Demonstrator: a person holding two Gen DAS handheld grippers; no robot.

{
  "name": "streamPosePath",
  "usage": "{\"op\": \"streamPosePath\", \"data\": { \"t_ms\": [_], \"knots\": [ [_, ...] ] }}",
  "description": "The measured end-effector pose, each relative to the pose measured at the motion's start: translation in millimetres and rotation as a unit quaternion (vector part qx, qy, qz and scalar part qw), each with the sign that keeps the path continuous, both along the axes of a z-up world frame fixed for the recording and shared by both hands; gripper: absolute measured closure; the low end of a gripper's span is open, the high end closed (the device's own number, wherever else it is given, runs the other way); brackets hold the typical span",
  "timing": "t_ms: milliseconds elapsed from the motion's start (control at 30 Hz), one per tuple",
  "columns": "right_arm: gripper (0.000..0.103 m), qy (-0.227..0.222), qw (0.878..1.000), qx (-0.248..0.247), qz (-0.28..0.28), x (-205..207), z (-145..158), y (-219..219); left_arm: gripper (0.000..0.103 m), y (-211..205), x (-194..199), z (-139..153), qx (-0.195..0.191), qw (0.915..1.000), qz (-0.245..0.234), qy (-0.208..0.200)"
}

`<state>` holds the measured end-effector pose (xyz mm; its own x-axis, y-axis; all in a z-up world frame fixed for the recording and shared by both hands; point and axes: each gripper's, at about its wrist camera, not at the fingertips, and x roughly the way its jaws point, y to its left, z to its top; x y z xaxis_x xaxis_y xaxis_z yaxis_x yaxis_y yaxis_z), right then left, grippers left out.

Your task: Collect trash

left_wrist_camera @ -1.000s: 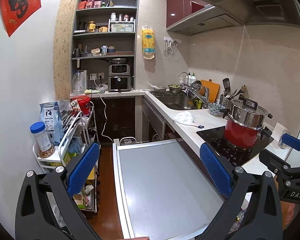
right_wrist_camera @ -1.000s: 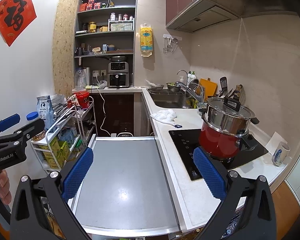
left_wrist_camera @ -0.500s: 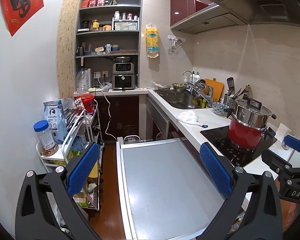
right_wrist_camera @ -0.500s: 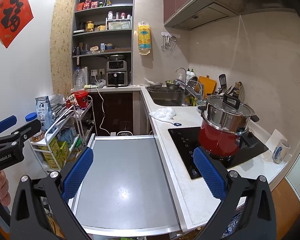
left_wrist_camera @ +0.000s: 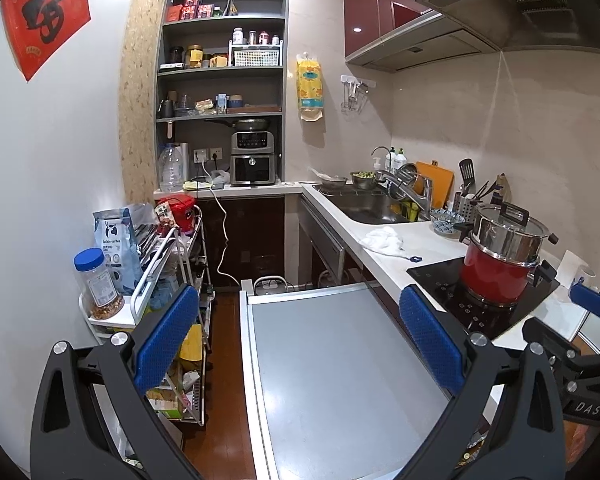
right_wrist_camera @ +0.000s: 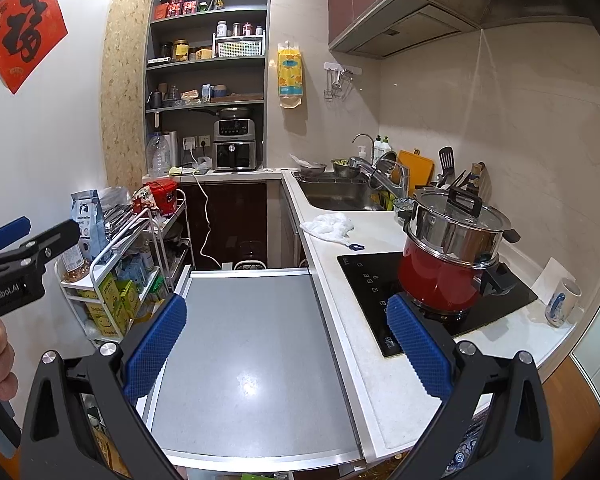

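Note:
A crumpled white wad [left_wrist_camera: 383, 240] lies on the white counter between sink and hob; it also shows in the right wrist view [right_wrist_camera: 329, 226]. A small blue clip [right_wrist_camera: 356, 246] lies just in front of it. My left gripper [left_wrist_camera: 298, 334] is open and empty, held above a grey table top [left_wrist_camera: 332, 368]. My right gripper [right_wrist_camera: 286, 338] is open and empty above the same grey top [right_wrist_camera: 244, 352], near the counter's edge. Both are well short of the wad. Each gripper shows at the edge of the other's view.
A red pot with a steel steamer [right_wrist_camera: 452, 256] stands on the black hob [right_wrist_camera: 380, 280]. A mug [right_wrist_camera: 562, 300] stands at the counter's near right. The sink [left_wrist_camera: 366, 208] is behind. A white trolley [left_wrist_camera: 156, 272] with jars and bags stands left.
Both views have shifted slightly: the grippers have drifted a little, the left one turning to the left. Both stay open and empty.

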<state>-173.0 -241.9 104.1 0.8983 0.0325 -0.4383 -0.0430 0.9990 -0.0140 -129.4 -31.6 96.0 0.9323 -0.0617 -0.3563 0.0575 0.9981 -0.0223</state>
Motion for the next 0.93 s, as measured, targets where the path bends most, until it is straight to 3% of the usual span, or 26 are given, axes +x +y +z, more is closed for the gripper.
{"op": "streamPosePath", "data": {
  "t_ms": [933],
  "knots": [
    [0.004, 0.006, 1.0, 0.002, -0.001, -3.9, -7.3, 11.3, 0.002, -5.7, -3.4, 1.1, 0.011, 0.9999, 0.004, -0.006]
  ]
}}
